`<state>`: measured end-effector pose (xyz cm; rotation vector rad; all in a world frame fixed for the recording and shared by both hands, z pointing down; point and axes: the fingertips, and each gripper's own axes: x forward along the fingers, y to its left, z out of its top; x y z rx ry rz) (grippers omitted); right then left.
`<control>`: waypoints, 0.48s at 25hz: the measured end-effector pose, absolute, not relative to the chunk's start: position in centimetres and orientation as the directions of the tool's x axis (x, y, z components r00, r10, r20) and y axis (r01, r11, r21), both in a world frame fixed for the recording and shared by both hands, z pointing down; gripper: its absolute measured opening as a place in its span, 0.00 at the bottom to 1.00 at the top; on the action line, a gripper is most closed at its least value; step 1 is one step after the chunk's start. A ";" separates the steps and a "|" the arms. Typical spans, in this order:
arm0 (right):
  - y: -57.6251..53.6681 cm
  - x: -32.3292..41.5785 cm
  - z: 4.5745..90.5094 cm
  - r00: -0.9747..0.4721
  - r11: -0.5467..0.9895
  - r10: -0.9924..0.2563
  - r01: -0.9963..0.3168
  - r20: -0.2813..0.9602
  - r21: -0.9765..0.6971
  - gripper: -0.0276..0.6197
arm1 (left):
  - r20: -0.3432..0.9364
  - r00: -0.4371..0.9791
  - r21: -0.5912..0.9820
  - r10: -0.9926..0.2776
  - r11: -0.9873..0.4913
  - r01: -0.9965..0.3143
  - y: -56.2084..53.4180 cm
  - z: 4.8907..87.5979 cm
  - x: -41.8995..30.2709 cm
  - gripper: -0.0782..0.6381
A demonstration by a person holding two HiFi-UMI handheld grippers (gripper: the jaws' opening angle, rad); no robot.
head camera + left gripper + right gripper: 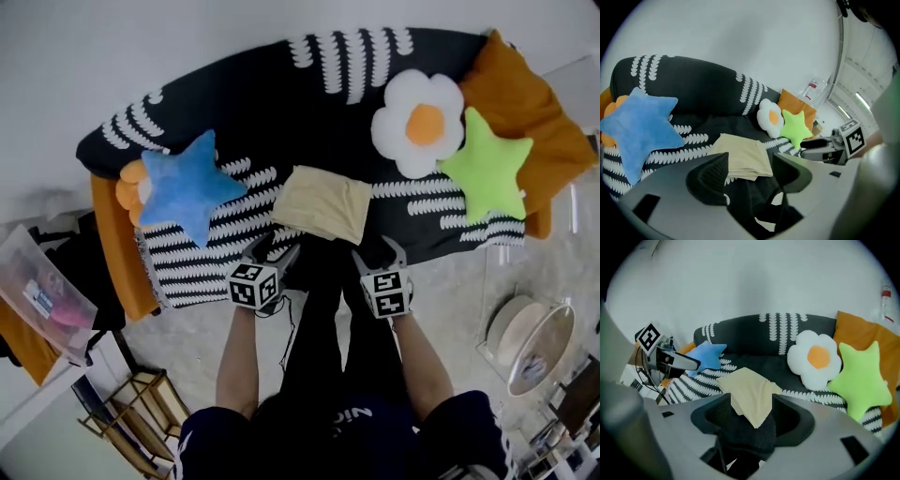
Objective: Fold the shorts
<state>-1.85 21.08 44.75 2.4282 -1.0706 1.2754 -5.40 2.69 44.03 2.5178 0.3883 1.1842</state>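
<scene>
Now L tongs point(275, 248) & R tongs point(378, 251) spread, empty, by folded shorts point(322, 203) on sofa point(281, 103); clear bin point(26, 270) holds pink stuff point(66, 315).

Pale yellow shorts point(323, 202), blue star cushion point(187, 187), green star cushion point(487, 169)

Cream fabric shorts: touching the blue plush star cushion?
Apart. Head view shows striped black cover between the cream fabric shorts and the blue plush star cushion.
</scene>
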 end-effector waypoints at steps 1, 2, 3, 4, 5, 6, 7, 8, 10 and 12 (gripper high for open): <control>21.0 -1.5 43.8 0.383 -0.719 -0.511 -0.681 0.769 -0.139 0.48 | 0.674 0.632 0.406 0.383 -0.906 0.116 3.1 43.1 -5.0 0.50; 21.0 -1.3 42.8 0.397 -0.716 -0.515 -0.686 0.760 -0.127 0.48 | 0.657 0.646 0.408 0.387 -0.904 0.127 3.5 42.2 -4.7 0.51; 21.1 -1.5 41.9 0.402 -0.711 -0.519 -0.693 0.754 -0.120 0.48 | 0.645 0.655 0.413 0.393 -0.901 0.134 4.0 41.3 -4.8 0.52; 21.3 -2.1 40.9 0.399 -0.704 -0.520 -0.701 0.756 -0.114 0.49 | 0.639 0.656 0.419 0.402 -0.897 0.141 4.6 40.4 -5.2 0.52; 21.6 -2.7 40.1 0.392 -0.698 -0.517 -0.708 0.761 -0.109 0.50 | 0.637 0.651 0.424 0.413 -0.893 0.152 5.3 39.6 -5.7 0.52; 22.0 -3.1 39.3 0.388 -0.695 -0.512 -0.712 0.766 -0.103 0.50 | 0.637 0.643 0.423 0.424 -0.890 0.168 5.9 38.9 -6.2 0.52; 22.2 -3.3 38.6 0.393 -0.698 -0.506 -0.709 0.768 -0.098 0.50 | 0.636 0.638 0.418 0.435 -0.889 0.189 6.4 38.1 -6.4 0.52; 22.5 -3.2 37.8 0.406 -0.706 -0.502 -0.702 0.764 -0.091 0.50 | 0.632 0.636 0.411 0.443 -0.887 0.209 6.8 37.3 -6.5 0.52; 22.8 -2.7 35.9 0.452 -0.729 -0.495 -0.681 0.742 -0.073 0.50 | 0.615 0.648 0.394 0.449 -0.887 0.240 7.3 35.6 -6.4 0.52; 23.3 -2.7 34.3 0.488 -0.751 -0.484 -0.658 0.726 -0.059 0.51 | 0.589 0.677 0.384 0.441 -0.890 0.247 7.4 33.9 -6.2 0.53</control>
